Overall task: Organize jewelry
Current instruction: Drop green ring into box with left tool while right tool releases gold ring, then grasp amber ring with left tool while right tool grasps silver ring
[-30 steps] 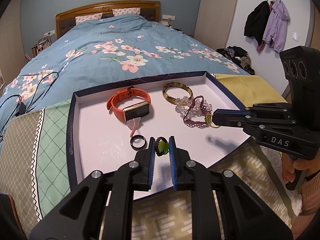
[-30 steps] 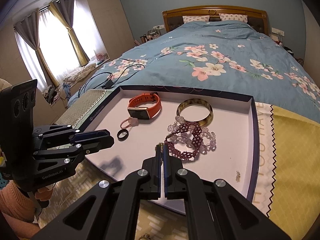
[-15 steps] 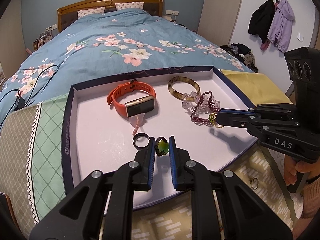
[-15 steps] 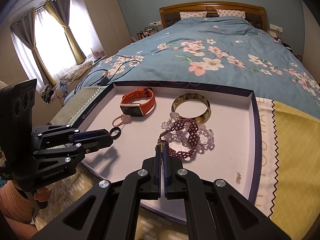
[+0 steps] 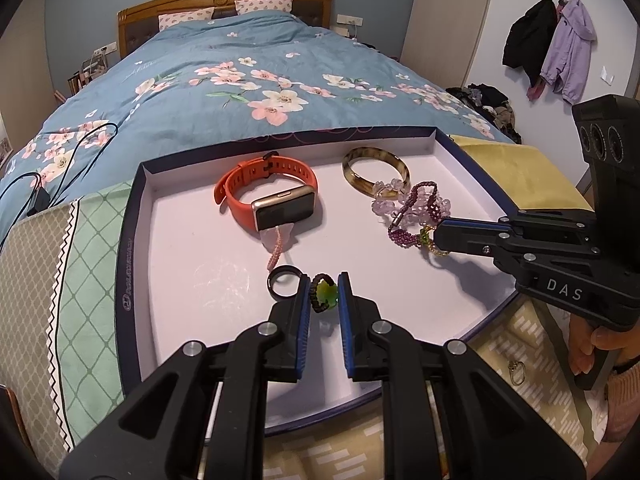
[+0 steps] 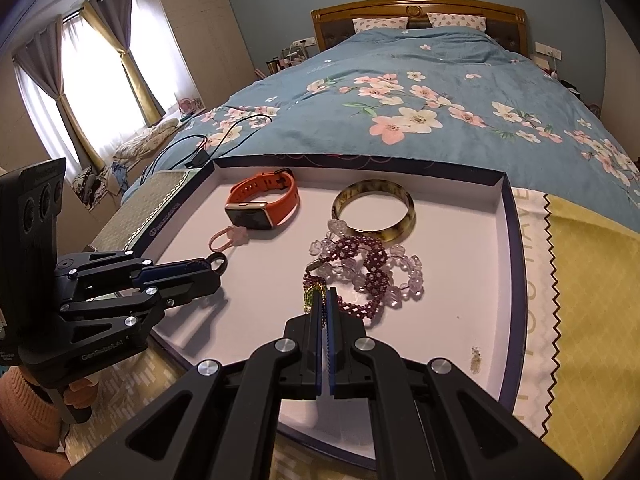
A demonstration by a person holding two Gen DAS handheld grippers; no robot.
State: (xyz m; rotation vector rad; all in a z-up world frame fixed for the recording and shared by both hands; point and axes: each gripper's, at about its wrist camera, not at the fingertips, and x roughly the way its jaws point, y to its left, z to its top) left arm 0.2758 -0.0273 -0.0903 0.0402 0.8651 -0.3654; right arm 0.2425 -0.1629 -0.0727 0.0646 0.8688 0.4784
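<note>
The likeliest slip is at the right gripper (image 6: 324, 294), whose jaws are pinched flat on a thin green and gold chain (image 5: 427, 239). That chain lies against the purple bead bracelet (image 6: 362, 268) and the clear bead bracelet (image 6: 404, 280), heaped together at about 3 o'clock in the tray (image 5: 132, 240), so a lift could well drag the whole knot along or let the fine links slide off the smooth pads. The left gripper (image 5: 324, 294) clamps a small ring with a glossy green stone (image 5: 325, 293) at 6 o'clock, just beside a plain black ring (image 5: 283, 280); the rounded stone could pop out (it offers little flat face). The tray is stiff white card with a dark rim. Towards 12 o'clock sit the orange rubber-strapped watch (image 5: 272, 196) and a hard, mottled amber bangle (image 5: 376, 172).
</note>
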